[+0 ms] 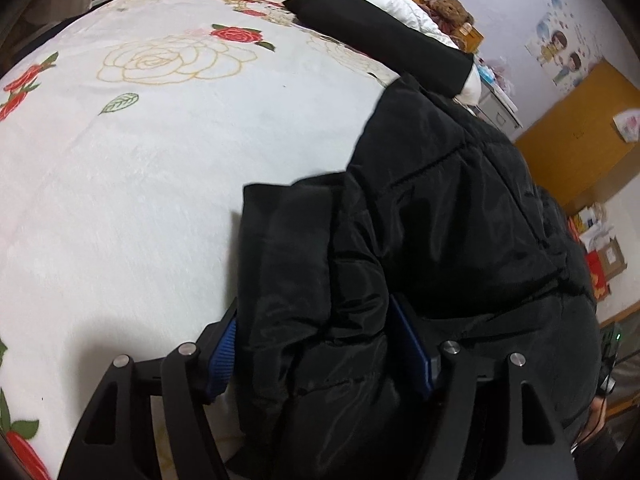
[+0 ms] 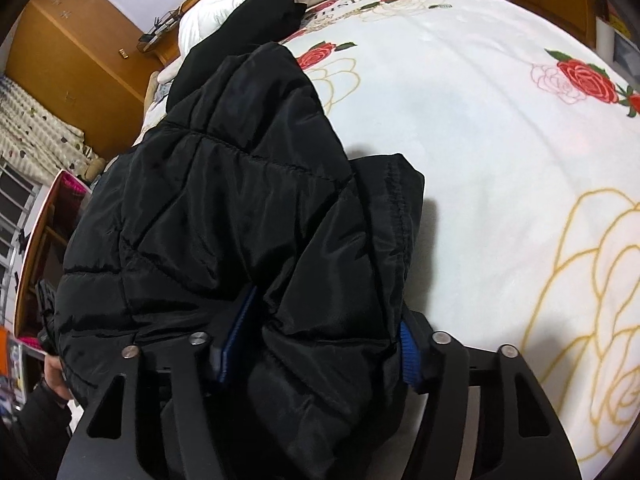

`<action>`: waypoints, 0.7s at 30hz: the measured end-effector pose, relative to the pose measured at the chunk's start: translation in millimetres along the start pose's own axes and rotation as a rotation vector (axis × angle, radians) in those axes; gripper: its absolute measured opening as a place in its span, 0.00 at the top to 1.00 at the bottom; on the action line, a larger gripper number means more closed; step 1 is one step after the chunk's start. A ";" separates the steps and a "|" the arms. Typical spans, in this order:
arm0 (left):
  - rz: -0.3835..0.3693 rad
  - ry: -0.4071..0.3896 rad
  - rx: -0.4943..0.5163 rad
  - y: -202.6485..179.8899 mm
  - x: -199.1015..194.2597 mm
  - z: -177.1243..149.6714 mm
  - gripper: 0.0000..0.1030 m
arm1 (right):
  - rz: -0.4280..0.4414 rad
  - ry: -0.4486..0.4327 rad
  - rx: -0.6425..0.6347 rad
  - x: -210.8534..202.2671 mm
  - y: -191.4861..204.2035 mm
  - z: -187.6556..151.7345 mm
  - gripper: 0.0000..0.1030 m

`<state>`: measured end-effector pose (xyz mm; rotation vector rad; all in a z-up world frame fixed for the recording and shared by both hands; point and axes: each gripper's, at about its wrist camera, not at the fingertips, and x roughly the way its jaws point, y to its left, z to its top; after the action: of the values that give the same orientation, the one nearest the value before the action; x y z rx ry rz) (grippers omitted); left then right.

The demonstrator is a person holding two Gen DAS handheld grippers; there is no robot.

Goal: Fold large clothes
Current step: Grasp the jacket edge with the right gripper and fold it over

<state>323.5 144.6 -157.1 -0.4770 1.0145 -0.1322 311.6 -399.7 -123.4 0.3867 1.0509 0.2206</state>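
Black puffer jacket [image 1: 420, 240] bunched between pads of both: left hand-held gripper [image 1: 320, 356] and right hand-held gripper [image 2: 316, 348] each grasping fold. Long axis runs toward frame top; bed [image 1: 140, 180] beneath.

Bed [image 1: 120, 184] with rose-print blanket; wooden wardrobe [image 2: 72, 44] far left; stickered white wall [image 1: 560, 12]; barred window [image 2: 16, 216].

The black puffer jacket [image 1: 440, 216] lies bunched and partly folded on the bed, quilted and shiny, one sleeve [image 1: 380, 36] stretched toward the pillows.
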 end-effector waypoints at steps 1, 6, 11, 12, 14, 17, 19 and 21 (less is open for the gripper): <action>0.002 0.000 0.008 -0.6 0.7 0.4 0.30 | 0.004 0.002 -0.004 0.5 -0.5 -0.4 0.42; 0.031 0.027 0.043 -8.4 8.6 8.1 0.30 | 0.009 0.019 0.011 8.3 -2.2 4.3 0.42; 0.093 0.006 0.090 -21.8 8.5 4.8 0.36 | 0.006 0.016 0.021 7.2 1.0 4.6 0.47; 0.108 0.000 0.101 -26.0 7.6 3.8 0.42 | 0.001 0.015 0.019 5.7 3.1 4.3 0.49; 0.144 -0.010 0.137 -36.5 5.7 2.3 0.50 | -0.017 0.007 0.012 2.7 11.1 4.2 0.58; 0.184 -0.017 0.161 -45.6 2.5 2.8 0.62 | -0.053 0.006 0.006 -2.2 21.2 5.8 0.66; 0.199 -0.021 0.162 -48.0 -4.2 4.5 0.67 | -0.075 0.000 -0.002 -8.5 27.6 7.7 0.71; 0.203 -0.030 0.158 -49.8 -12.3 7.4 0.72 | -0.096 -0.010 -0.018 -17.1 33.9 8.9 0.76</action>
<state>328.8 106.6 -122.2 -0.2296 1.0078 -0.0235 311.4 -376.8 -91.9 0.3201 1.0543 0.1423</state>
